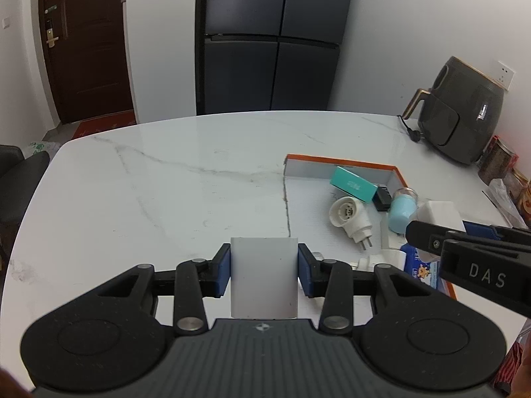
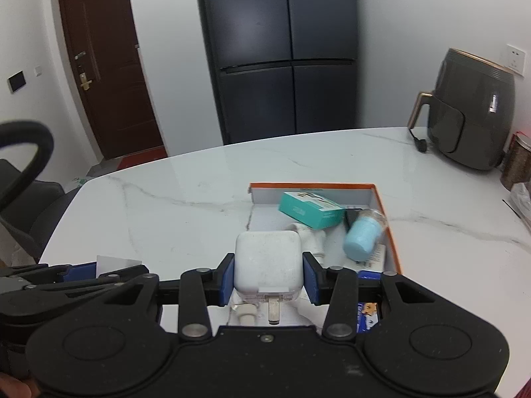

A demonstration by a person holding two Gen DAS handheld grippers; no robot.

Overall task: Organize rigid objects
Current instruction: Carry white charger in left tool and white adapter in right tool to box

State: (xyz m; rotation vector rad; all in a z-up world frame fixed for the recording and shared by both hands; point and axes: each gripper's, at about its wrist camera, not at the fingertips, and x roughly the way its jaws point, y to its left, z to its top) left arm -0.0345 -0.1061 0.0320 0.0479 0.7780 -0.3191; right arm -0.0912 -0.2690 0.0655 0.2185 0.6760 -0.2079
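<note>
**Both claws loaded, box half filled**

The left gripper point(image 1: 264, 273) is clamped on a plain white block point(image 1: 264, 278), pads pressed flat on its two side faces, so it sits square w/ no tilt. It hangs over bare marble table point(image 1: 149, 192), just left of the orange-rimmed box point(image 1: 341, 161); probably waiting its turn, since the other claw is at the box.

The right gripper point(image 2: 268, 278) is closed on a white charger point(image 2: 268, 265), gripped across its flat sides w/ the prong pointing back toward the camera. That keeps the smooth body forward and the pin clear of the pads. It hangs above the box's near part, i.e. lined up to drop in.

Already inside the box: a teal carton point(image 2: 310, 212) at the back wall, a pale blue bottle point(image 2: 361, 238) lying tipped near the right wall, a white plug adapter point(image 1: 351, 219) toward the middle, a small black item point(image 1: 383, 199) between carton and bottle (too small to tell what). A blue-printed pack point(image 1: 415, 262) lies at the near edge.

An air fryer point(image 1: 464, 109) stands well apart at the back right, not part of the sort.
</note>
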